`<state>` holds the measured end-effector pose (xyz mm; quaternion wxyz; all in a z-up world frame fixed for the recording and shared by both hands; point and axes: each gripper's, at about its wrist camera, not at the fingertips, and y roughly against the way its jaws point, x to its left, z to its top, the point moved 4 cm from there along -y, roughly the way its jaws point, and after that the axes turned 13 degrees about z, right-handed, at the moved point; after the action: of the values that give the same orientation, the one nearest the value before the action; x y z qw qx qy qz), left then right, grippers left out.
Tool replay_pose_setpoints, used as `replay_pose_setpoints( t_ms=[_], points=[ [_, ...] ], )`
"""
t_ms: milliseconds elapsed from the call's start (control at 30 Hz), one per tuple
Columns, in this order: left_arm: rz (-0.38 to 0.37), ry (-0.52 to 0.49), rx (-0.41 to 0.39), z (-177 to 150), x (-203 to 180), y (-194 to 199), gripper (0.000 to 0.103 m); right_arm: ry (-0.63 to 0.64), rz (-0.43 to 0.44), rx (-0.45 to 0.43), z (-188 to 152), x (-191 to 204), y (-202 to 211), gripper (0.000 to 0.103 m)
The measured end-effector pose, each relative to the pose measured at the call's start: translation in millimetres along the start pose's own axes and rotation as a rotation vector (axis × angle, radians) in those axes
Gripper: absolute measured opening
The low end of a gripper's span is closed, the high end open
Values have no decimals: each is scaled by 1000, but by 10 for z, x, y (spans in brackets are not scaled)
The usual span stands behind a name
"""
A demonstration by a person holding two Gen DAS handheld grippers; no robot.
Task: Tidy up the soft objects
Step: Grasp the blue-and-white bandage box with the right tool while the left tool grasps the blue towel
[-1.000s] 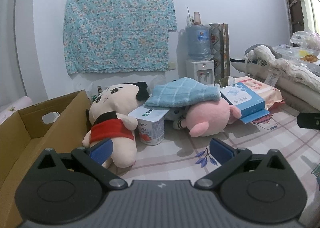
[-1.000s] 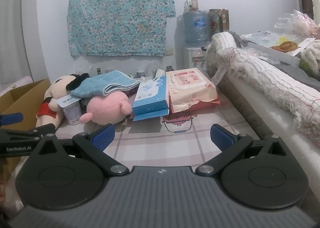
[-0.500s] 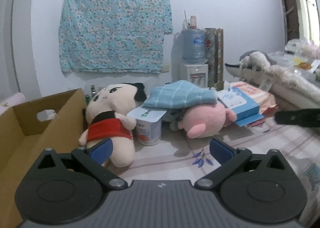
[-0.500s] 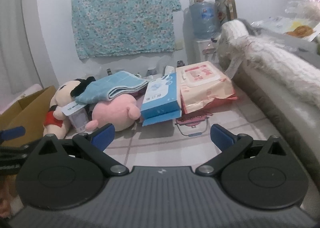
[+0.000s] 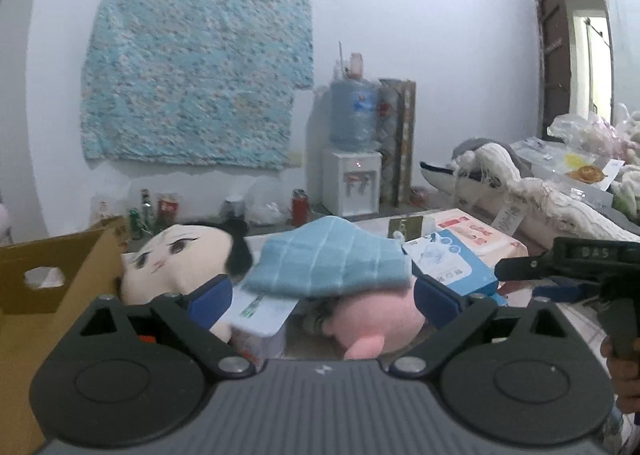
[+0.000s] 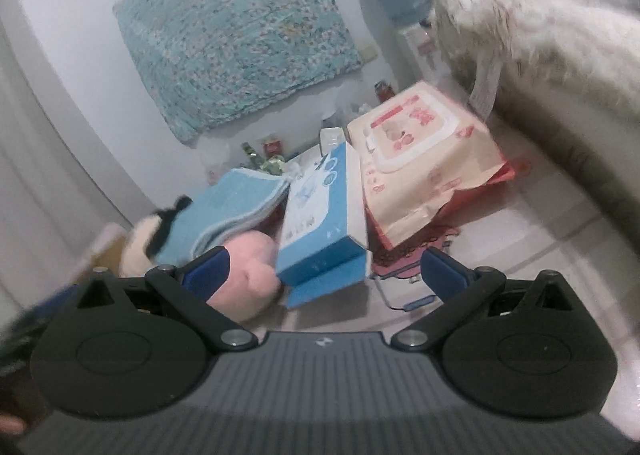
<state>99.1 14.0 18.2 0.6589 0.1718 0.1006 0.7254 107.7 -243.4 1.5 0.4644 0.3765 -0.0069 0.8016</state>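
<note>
A folded blue towel (image 5: 328, 265) lies on a pink plush (image 5: 376, 315), next to a cream doll plush with black hair (image 5: 180, 263). My left gripper (image 5: 322, 301) is open and empty, close in front of the towel and pink plush. My right gripper (image 6: 322, 269) is open and empty, tilted, in front of a blue and white box (image 6: 320, 219); the pink plush (image 6: 252, 271), towel (image 6: 232, 211) and doll (image 6: 148, 243) show at its left. The right gripper also shows at the right edge of the left wrist view (image 5: 560, 267).
A cardboard box (image 5: 48, 279) stands at the left. A yogurt cup (image 5: 260, 319) sits under the towel's edge. A wet-wipes pack (image 6: 424, 151) lies behind the blue box. A shaggy white blanket (image 6: 540, 27) covers a raised edge on the right. A water dispenser (image 5: 352, 159) stands by the wall.
My left gripper has moved forward and lower toward the towel and pink plush. My right gripper has moved forward, tilted and risen over the blue box. Both stay open.
</note>
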Motion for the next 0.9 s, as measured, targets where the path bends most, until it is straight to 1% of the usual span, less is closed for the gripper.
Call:
replay_pose_setpoints(
  t_ms=[67, 167, 233, 300, 333, 400, 467, 500, 533, 567, 600, 633, 667, 700, 733, 800, 833, 867, 900],
  points=[
    [-16, -13, -5, 82, -57, -144, 99, -70, 39, 4, 40, -85, -77, 102],
    [-13, -111, -22, 171, -221, -382, 99, -170, 69, 0, 69, -206, -183, 102],
    [-43, -155, -8, 201, -333, -525, 98, -232, 92, 10, 66, -275, -263, 97],
    [-71, -172, 4, 193, -425, -623, 95, -317, 137, 20, 38, -348, -352, 95],
    [-83, -185, 13, 187, -479, -681, 92, -343, 146, 24, 24, -376, -396, 94],
    [-96, -216, 36, 156, -571, -776, 85, -370, 134, 26, -5, -422, -487, 92],
    [-112, -239, 59, 114, -632, -844, 75, -359, 133, 36, -9, -396, -579, 92],
    [-124, -245, 71, 91, -650, -867, 73, -364, 141, 39, -16, -385, -625, 92],
    [-133, -253, 82, 67, -669, -891, 65, -375, 157, 40, -23, -374, -669, 92],
    [-135, -264, 97, 42, -680, -920, 61, -381, 171, 43, -23, -363, -709, 86],
    [-146, -259, 101, 31, -668, -927, 60, -381, 175, 47, -19, -367, -732, 68],
    [-159, -245, 106, 30, -655, -928, 51, -380, 177, 55, -29, -361, -766, 57],
    [-174, -233, 117, 36, -639, -918, 42, -382, 175, 66, -39, -356, -791, 41],
    [-187, -217, 131, 43, -623, -912, 41, -389, 170, 73, -58, -371, -812, 37],
    [-190, -204, 143, 47, -607, -905, 38, -400, 163, 77, -70, -400, -817, 36],
    [-198, -188, 164, 64, -587, -898, 32, -442, 185, 74, -108, -456, -814, 26],
    [-196, -181, 170, 72, -564, -892, 20, -453, 198, 71, -112, -463, -820, 24],
    [-187, -175, 176, 83, -530, -885, 14, -449, 200, 65, -113, -454, -824, 23],
    [-184, -163, 182, 98, -497, -876, 14, -432, 190, 62, -105, -433, -828, 21]
  ],
)
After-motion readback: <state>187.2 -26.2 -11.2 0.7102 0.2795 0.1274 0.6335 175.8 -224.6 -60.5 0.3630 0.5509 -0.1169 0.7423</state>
